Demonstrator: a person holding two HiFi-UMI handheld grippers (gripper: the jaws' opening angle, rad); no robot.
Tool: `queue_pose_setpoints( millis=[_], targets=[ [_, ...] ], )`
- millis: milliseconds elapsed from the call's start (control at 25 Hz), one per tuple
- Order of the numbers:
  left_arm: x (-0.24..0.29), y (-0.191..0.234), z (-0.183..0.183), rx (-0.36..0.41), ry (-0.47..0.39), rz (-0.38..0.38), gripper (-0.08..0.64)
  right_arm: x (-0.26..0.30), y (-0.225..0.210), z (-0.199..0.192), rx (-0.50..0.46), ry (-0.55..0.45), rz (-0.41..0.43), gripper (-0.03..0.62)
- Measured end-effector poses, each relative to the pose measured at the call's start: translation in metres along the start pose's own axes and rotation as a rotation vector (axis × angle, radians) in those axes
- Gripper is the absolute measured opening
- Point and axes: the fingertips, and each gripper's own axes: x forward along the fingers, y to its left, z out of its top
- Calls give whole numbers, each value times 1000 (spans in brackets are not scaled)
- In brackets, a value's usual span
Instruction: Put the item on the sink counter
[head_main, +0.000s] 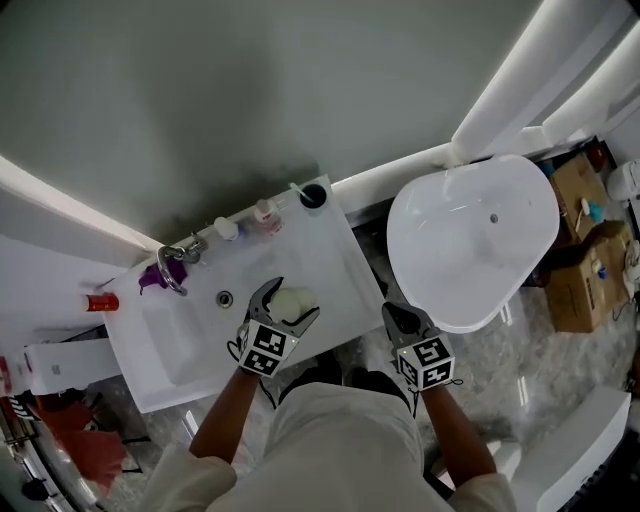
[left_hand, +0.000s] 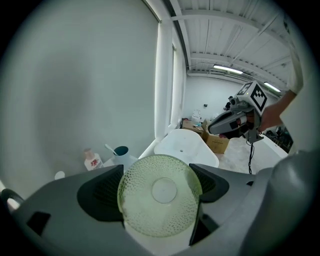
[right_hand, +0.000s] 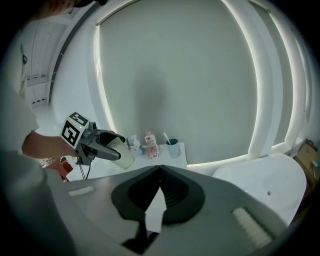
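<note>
White sink counter lies beneath the left tongs, which pinch a pale green dimpled cup; a bathtub stands right of the right tongs, pressed together, empty. Only the left gripper view shows the cup's round base.

pale cup in left gripper, sink counter

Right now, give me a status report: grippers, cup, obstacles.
Left gripper shut on cup, above sink counter. Right gripper shut, empty. Bottle and toothbrush mug at back edge, clear of cup.
</note>
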Motion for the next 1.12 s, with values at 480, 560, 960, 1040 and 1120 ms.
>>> queue_pose_setpoints(
  millis=[480,560,960,1040,1120],
  targets=[
    [93,6,-12,64,85,-86,414,24,-21,-22,55,57,-74,10],
    [108,9,-14,71,98,-86,414,26,-26,-23,66,62,-79,9],
    [170,8,-27,141,175,-58,414,37,-57,-28,59,95,-87,9],
    [183,7,-30,166,195,-53,414,40,-63,-29,63,102,-79,10],
    [196,7,-36,190,221,-50,414,44,-67,-30,71,106,-73,9]
  ],
)
